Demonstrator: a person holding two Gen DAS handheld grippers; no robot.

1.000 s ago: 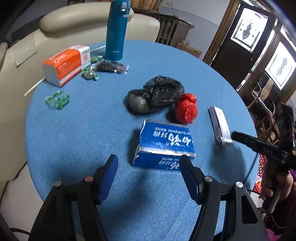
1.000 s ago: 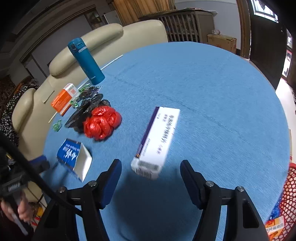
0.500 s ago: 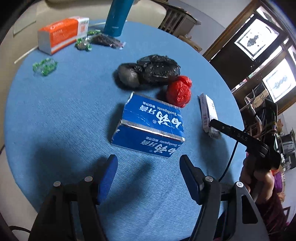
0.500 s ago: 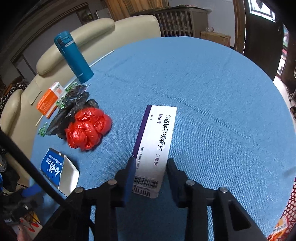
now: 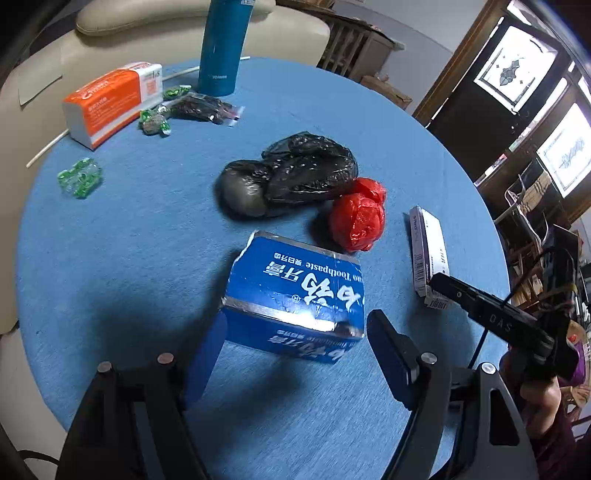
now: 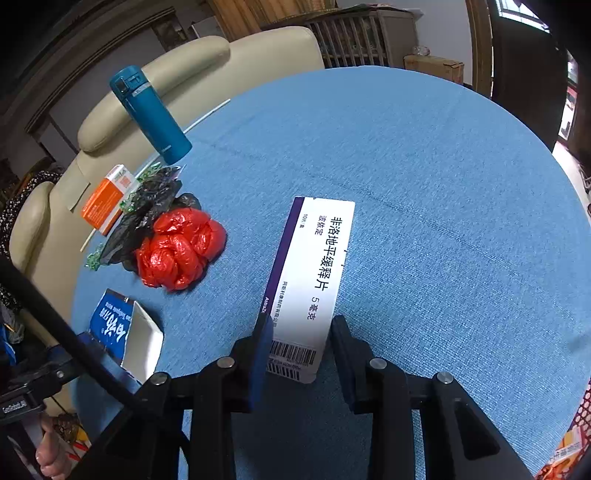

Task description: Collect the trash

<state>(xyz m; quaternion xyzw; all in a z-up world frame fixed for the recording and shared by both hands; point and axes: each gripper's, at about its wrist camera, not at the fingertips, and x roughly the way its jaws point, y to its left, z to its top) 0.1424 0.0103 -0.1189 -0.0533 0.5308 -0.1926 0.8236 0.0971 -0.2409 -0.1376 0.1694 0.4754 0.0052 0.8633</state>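
Observation:
A torn blue toothpaste box (image 5: 295, 295) lies on the round blue table (image 5: 129, 240). My left gripper (image 5: 295, 339) is open, its fingers on either side of the box's near end. A white and purple medicine box (image 6: 314, 273) lies flat in the right wrist view. My right gripper (image 6: 301, 339) has closed on its barcode end; the left finger touches it, and a thin gap shows at the right finger. The medicine box also shows in the left wrist view (image 5: 428, 251). A red bag (image 5: 358, 219) and a black bag (image 5: 295, 173) lie behind the toothpaste box.
A teal flask (image 5: 221, 44), an orange and white box (image 5: 110, 99), a dark packet (image 5: 201, 107) and green wrappers (image 5: 79, 177) sit at the table's far side. A cream sofa (image 5: 166, 22) stands behind. A red basket (image 6: 580, 417) shows at the right edge.
My right gripper moved onto the medicine box and closed around its near end. My left gripper moved forward until its open fingers straddle the toothpaste box.

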